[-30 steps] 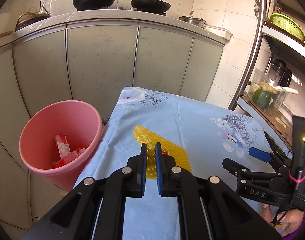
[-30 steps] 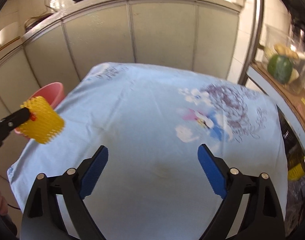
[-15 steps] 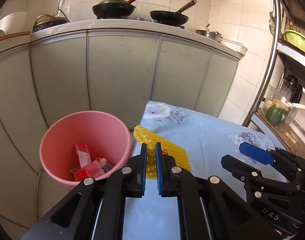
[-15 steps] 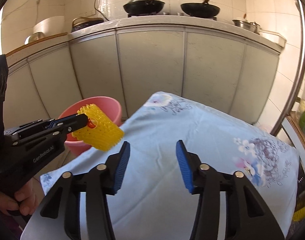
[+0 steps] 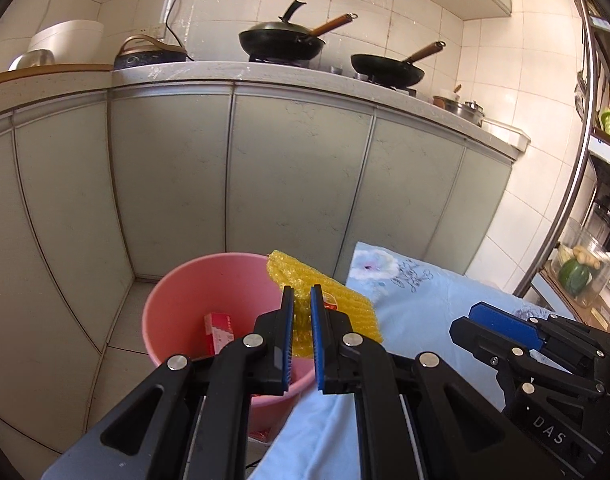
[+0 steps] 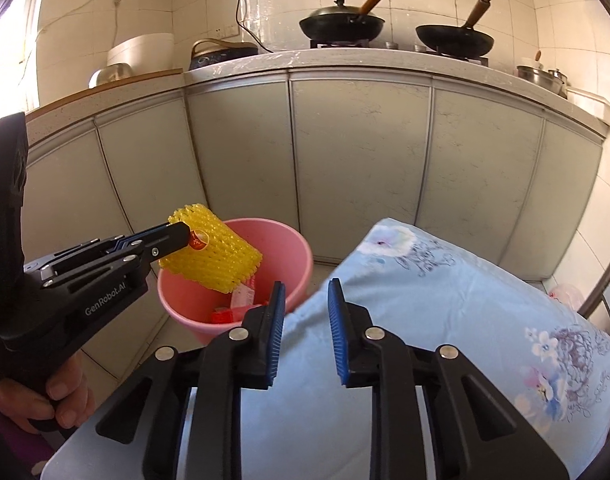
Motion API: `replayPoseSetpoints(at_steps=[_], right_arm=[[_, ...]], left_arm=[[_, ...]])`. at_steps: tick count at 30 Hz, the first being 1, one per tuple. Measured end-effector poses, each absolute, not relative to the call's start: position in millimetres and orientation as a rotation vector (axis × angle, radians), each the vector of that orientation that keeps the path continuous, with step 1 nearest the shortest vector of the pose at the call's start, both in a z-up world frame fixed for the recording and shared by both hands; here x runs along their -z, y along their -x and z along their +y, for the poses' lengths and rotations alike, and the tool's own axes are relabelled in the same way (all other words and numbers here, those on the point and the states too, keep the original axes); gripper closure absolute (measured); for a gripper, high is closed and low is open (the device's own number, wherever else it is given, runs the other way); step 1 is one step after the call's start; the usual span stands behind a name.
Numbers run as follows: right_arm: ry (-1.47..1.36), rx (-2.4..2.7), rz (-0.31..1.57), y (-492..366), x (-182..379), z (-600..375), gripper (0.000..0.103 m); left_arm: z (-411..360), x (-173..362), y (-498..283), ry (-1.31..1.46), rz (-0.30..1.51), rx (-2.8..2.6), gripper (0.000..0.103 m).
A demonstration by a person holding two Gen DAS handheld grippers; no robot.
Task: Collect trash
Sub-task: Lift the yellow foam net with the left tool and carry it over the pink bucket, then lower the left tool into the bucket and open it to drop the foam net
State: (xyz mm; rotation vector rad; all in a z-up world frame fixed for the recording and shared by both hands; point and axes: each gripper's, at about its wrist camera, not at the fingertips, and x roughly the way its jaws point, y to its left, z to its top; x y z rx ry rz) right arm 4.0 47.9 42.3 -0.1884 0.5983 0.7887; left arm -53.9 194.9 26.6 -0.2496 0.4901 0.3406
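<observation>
Left tongs (image 5: 301, 312) clamped on yellow foam net (image 6: 213, 258), held over pink bin (image 6: 265, 236) for dropping; right tongs (image 6: 305, 312) empty, closing.

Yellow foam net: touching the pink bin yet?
Apart. The right wrist view shows the foam net pinched in the left gripper, hanging above the bin mouth, clear of its rim.

I see my left gripper (image 5: 301, 320) clamped on yellow foam netting (image 5: 333, 300) | netting above pink bin (image 5: 173, 304) rim | red carton (image 5: 219, 330) inside bin | right gripper (image 5: 501, 326) closing, empty, over blue floral cloth (image 5: 417, 304)
</observation>
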Motion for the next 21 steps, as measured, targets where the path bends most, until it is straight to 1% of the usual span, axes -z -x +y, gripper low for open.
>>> replayPoseSetpoints(at_steps=[9, 21], right_arm=[[0.189, -0.845, 0.609, -10, -45, 86, 0.081], [0.206, -0.876, 0.636, -29, -35, 133, 0.081]], left_arm=[[227, -25, 59, 0.263, 0.477, -0.402, 0.095], [263, -5, 35, 0.259, 0.525, -0.480, 0.095]])
